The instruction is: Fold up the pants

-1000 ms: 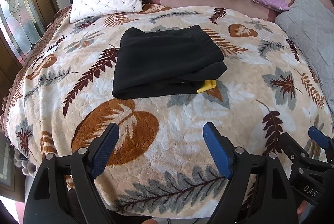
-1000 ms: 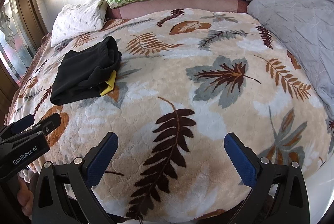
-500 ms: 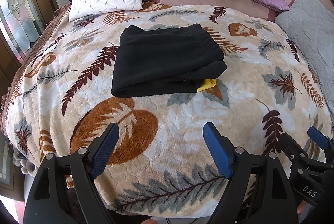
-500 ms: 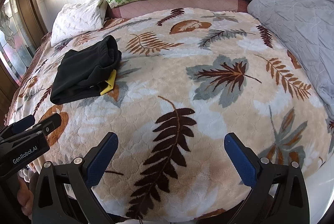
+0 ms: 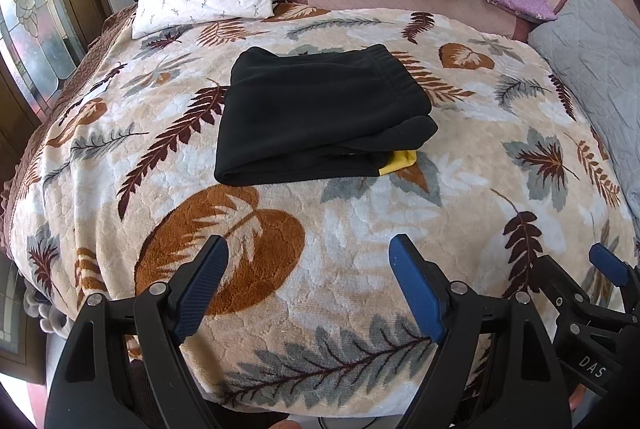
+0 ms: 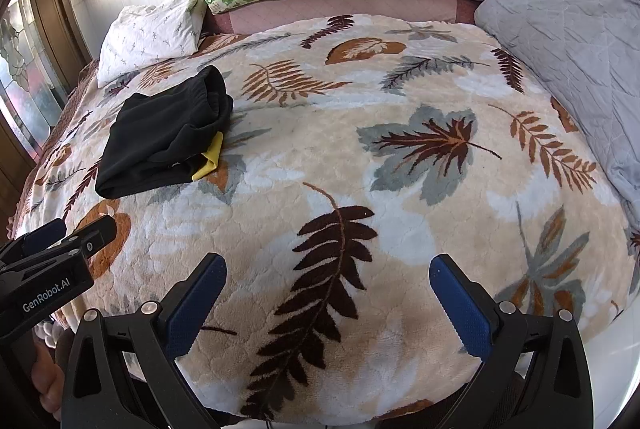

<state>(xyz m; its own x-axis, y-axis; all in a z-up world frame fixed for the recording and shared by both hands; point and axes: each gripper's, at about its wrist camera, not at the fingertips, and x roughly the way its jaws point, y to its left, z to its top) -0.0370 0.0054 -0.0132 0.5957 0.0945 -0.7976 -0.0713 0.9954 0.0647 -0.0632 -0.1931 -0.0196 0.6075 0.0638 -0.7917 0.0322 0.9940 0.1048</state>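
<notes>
Though folded: 1 pants [image 5: 320, 117], 2 tools.

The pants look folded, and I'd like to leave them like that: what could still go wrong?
1. The black pants lie on a plush, bulging blanket; the bundle may slump open.
2. A yellow bit pokes from the front corner, so the fold looks untidy.
3. Both tools, left and right, are open and apart from it; a careless regrasp could undo layers.
</notes>
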